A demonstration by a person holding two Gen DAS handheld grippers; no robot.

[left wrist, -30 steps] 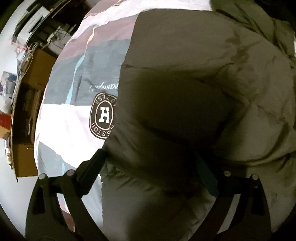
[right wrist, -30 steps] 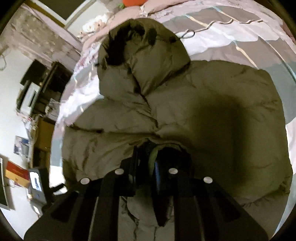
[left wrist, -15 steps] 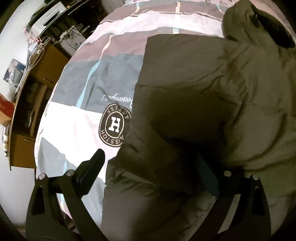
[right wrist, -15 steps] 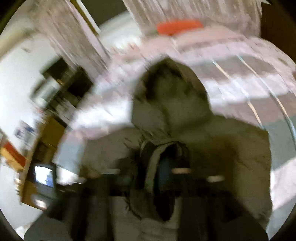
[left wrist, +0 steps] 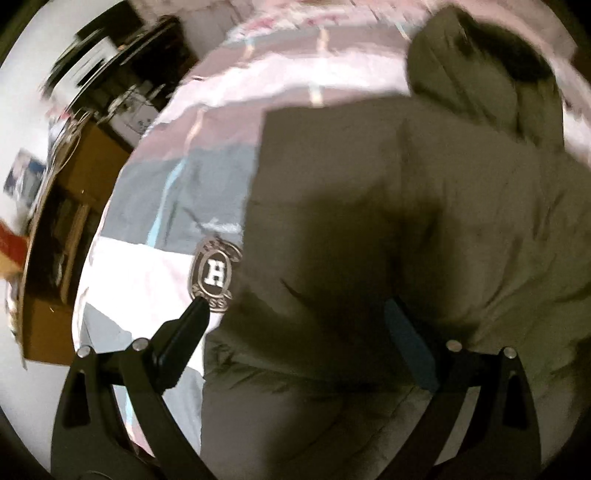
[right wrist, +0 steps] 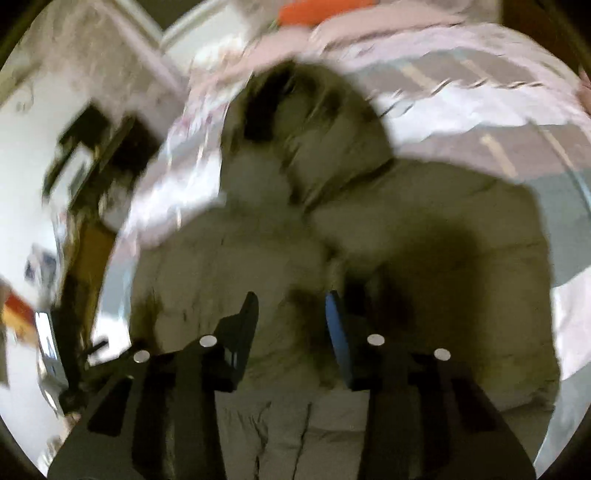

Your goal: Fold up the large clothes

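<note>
A large olive-green puffer jacket [left wrist: 388, 192] lies spread on the bed, its hood [left wrist: 480, 74] toward the far end. It also shows in the right wrist view [right wrist: 424, 229], hood [right wrist: 306, 122] at the top. My left gripper [left wrist: 295, 310] is open and empty, hovering over the jacket's left edge. My right gripper [right wrist: 291, 306] is open with a moderate gap and empty, above the jacket's lower middle. Both views are motion-blurred.
The bed cover [left wrist: 155, 206] is patchwork grey, white and pink with a round "H" emblem [left wrist: 214, 273]. A wooden cabinet [left wrist: 62, 206] and dark shelves stand left of the bed. An orange object [right wrist: 325, 9] lies past the pillows.
My right gripper has let go of the jacket fold it held and opened, lifting away. My left gripper has stayed open and pulled back, so more of the bed and hood shows.
</note>
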